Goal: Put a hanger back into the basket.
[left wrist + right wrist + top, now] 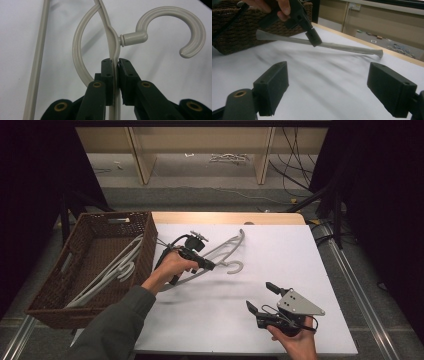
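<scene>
While the right hand (295,340) rests at the near edge of the table (280,250), well on the near side of the basket, its palm is turned up around the right gripper (260,298), whose grey three-cornered plate faces upward. The jaws of that gripper stand wide apart with nothing between them, pointing away across the white surface toward the hanger.

Farther out, just beside the basket's near right corner, the left forearm in a grey sleeve (117,325) reaches forward on a slant from the bottom edge. The left hand (172,266) wraps the handle of the left gripper (115,65), which points to the right, away from the basket. Its jaws are pinched tight on the thin body of a pale grey hanger (111,37), just below the neck where the hook joins. In the right gripper view the hanger hangs clear of the table, slightly tilted.

Farthest left, the brown wicker basket (145,245) sits at the table's left edge with more pale hangers (107,272) lying inside it.
</scene>
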`<state>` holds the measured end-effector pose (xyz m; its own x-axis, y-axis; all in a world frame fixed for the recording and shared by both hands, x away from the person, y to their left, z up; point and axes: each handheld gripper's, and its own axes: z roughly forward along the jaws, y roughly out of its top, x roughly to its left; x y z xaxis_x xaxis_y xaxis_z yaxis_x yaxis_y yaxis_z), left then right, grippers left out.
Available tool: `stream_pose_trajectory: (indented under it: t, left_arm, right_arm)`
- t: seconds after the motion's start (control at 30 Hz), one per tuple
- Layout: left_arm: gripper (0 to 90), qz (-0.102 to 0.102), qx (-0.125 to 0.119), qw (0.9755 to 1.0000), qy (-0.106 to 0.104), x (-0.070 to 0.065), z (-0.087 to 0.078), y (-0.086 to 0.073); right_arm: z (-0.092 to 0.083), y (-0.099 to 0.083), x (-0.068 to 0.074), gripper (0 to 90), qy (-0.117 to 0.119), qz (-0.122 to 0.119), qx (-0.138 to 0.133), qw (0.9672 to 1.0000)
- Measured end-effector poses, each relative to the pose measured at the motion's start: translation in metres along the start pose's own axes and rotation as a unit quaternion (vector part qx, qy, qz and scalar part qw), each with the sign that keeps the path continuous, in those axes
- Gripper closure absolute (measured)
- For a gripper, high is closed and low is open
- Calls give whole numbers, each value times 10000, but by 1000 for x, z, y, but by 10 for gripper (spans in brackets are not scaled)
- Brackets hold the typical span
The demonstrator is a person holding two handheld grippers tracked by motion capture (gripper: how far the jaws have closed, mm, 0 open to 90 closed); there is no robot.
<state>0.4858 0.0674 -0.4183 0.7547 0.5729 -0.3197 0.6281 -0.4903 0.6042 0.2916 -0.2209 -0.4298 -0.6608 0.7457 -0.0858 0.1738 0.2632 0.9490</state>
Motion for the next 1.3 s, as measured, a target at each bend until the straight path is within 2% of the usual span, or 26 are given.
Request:
stream_pose_trajectory:
  t: [0.4,0.6,0.63,0.7,0.77,0.83,0.9,1.03,1.3]
  left_arm:
    - [827,-346,-364,9986,-162,10,-23,4]
    - [827,-476,-601,9968,-213,16,-34,3]
    - [827,-496,-558,9970,-197,16,-37,4]
    - [827,-569,-702,9956,-256,19,-41,4]
    - [827,-598,-754,9951,-209,20,-46,4]
    - [827,-586,-746,9952,-256,23,-50,4]
    - [827,-600,-774,9951,-150,24,-55,5]
    - [827,-659,-982,9928,-186,25,-69,10]
    - [827,-614,-1192,9909,-134,21,-94,18]
  right_arm:
    - [0,0,0,183,11,3,11,10000]
    - [0,0,1,184,5,10,9,10000]
    - [0,0,1,183,4,9,7,10000]
    - [1,0,0,183,2,-8,4,10000]
    - [1,0,0,183,1,-2,-2,10000]
    - [1,0,1,183,9,5,3,10000]
    - [1,0,1,184,0,8,-7,10000]
    - [2,0,1,184,-3,-5,1,10000]
    - [1,0,1,185,3,-1,14,10000]
